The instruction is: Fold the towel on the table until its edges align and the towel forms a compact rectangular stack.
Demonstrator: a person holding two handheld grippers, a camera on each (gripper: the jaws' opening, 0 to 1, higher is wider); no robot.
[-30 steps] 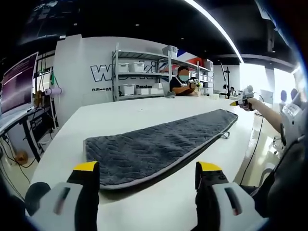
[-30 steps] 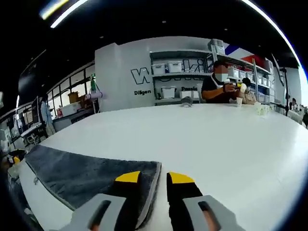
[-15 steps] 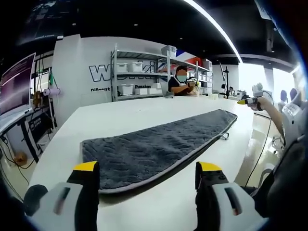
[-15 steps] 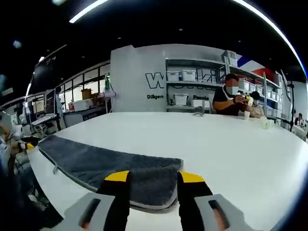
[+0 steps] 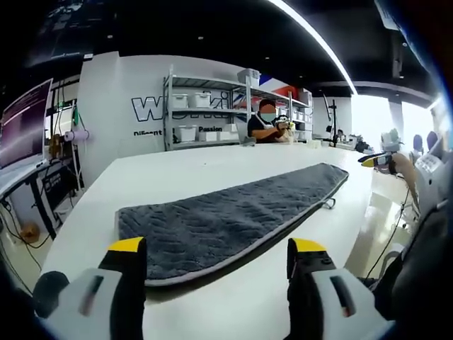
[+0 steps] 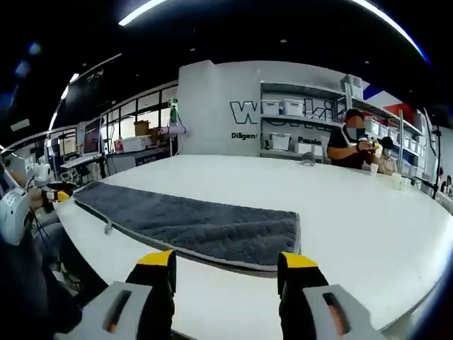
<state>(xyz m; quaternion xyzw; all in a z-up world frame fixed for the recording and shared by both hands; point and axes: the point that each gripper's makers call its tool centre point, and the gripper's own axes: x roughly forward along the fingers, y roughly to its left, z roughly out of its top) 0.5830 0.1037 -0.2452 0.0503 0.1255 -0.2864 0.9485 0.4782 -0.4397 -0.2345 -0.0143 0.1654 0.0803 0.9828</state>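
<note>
Long dark-grey textured towel (image 5: 226, 219) flat on white table (image 5: 205, 166), folded into narrow strip, reaching toward 2 o'clock in left gripper view. Left gripper (image 5: 221, 258) jaws wide, empty, just short of towel end. Right gripper (image 6: 226, 268) jaws wide, empty, near opposite end (image 6: 191, 227).

your white table (image 5: 212, 166) spans the middle of the left gripper view. a long grey towel (image 5: 226, 216) lies flat on it, running from lower left to right of centre.
</note>
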